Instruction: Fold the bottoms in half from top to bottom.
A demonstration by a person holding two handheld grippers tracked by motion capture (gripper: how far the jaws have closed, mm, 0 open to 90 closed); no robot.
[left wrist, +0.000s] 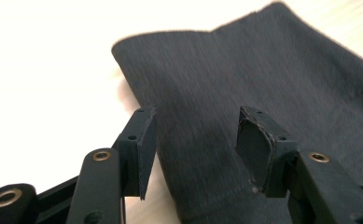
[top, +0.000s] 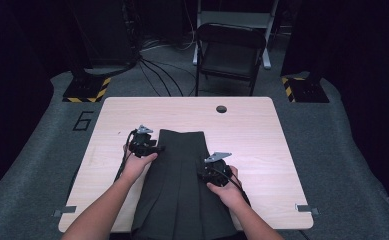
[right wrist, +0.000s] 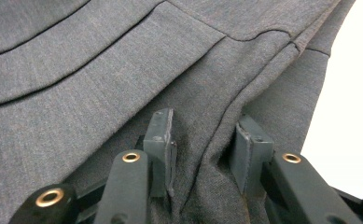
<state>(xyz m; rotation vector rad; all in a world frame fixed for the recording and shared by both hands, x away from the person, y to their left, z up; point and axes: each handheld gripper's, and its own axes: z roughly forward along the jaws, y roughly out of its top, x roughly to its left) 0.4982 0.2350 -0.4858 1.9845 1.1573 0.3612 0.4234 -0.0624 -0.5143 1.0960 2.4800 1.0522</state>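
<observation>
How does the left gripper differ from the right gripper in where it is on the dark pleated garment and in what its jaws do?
The left gripper is at the dark pleated garment's left edge near the far end; the right gripper is at its right edge, nearer the person. The left jaws stand apart above flat cloth; the right jaws have bunched cloth between them. Both are black, hand-held.

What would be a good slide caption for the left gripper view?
Open left gripper hovering over the edge of a dark grey pleated skirt on a pale wooden table.
</observation>
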